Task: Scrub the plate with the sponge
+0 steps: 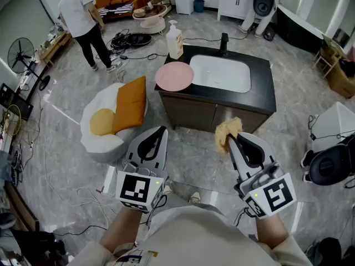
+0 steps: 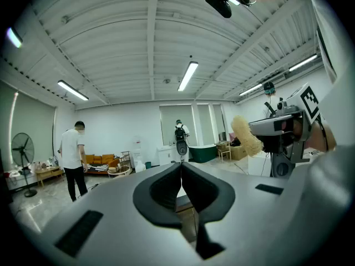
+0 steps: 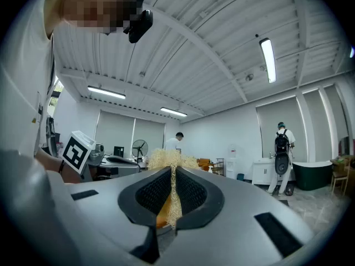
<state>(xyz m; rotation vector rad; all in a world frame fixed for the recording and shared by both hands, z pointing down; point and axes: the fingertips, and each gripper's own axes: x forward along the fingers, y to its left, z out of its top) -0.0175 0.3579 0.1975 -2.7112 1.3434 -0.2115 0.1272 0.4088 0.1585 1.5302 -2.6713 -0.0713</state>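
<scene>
On the black counter (image 1: 260, 96), just beside the sink (image 1: 222, 73), the pink plate (image 1: 174, 76) lies flat. My right gripper (image 1: 231, 139) is clamped on the yellow sponge (image 1: 224, 131). My left gripper (image 1: 161, 131) has its jaws together, holding nothing. Both hang well short of the counter. Step in hand, by my judgement: approach. Next move: carry the sponge onto the plate, with the left gripper ready to steady the rim.

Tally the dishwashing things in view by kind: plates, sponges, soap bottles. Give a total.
Plate: 1
Sponge: 1
Soap bottle: 1
Total: 3
</scene>
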